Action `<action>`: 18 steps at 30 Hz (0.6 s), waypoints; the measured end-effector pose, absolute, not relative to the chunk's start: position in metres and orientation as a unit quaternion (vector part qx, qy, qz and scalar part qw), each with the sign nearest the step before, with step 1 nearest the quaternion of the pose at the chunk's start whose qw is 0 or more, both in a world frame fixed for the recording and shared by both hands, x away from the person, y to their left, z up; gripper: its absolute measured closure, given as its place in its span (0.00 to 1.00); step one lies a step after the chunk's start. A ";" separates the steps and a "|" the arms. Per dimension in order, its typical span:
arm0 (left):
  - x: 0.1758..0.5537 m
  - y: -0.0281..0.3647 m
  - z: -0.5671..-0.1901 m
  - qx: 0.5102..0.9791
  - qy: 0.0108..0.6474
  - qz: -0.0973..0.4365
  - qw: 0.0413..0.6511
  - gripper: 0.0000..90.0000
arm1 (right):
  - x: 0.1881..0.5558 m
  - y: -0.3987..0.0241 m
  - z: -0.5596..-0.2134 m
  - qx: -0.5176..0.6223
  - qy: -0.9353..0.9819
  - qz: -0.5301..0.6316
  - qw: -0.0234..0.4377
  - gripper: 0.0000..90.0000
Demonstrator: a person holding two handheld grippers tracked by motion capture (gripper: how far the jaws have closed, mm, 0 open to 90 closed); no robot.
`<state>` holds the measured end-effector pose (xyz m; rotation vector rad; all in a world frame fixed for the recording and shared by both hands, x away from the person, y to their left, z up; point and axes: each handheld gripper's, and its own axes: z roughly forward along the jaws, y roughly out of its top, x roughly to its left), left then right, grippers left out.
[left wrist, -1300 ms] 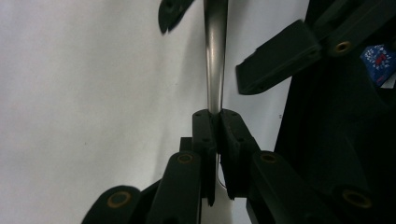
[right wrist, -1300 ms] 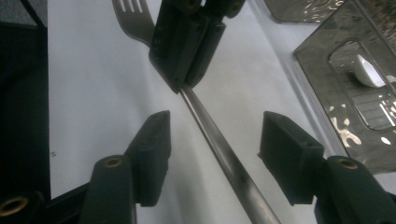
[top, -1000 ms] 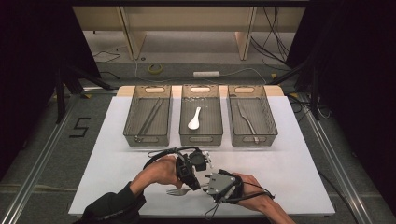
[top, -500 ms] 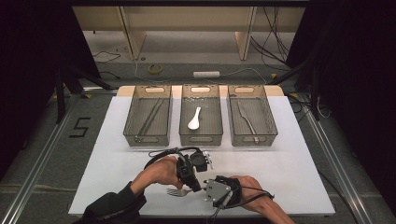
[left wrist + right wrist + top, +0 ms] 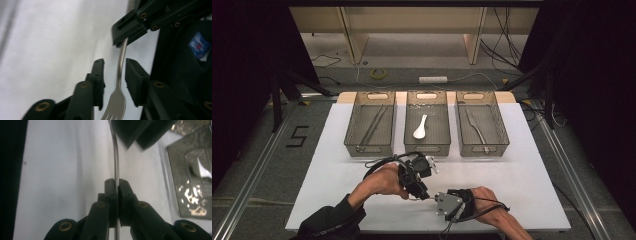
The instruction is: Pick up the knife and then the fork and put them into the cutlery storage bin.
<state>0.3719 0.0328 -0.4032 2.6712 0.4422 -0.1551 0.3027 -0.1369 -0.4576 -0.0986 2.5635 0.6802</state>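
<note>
Now the right claw (image 5: 116, 185) clamps the fork (image 5: 120, 75) by its handle, while the left claw (image 5: 115, 75) has just been opening, its pads apart beside the fork's neck.

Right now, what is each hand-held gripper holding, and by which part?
The right hand-held gripper clamps the fork by its handle; the left hand-held gripper has just opened around the neck.
</note>
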 end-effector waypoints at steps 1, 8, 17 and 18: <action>0.374 0.035 -0.401 0.960 0.164 -0.051 0.223 0.62 | 0.304 -0.139 -0.458 -0.030 0.937 0.248 0.243 0.98; 0.380 0.051 -0.391 0.939 0.211 0.003 0.273 0.36 | 0.314 -0.157 -0.459 0.003 0.941 0.234 0.246 0.98; 0.381 0.077 -0.378 0.898 0.260 0.063 0.349 0.26 | 0.335 -0.186 -0.452 0.068 0.937 0.228 0.255 0.98; 0.380 0.078 -0.378 0.894 0.265 0.069 0.356 0.26 | 0.337 -0.190 -0.451 0.077 0.936 0.227 0.256 0.98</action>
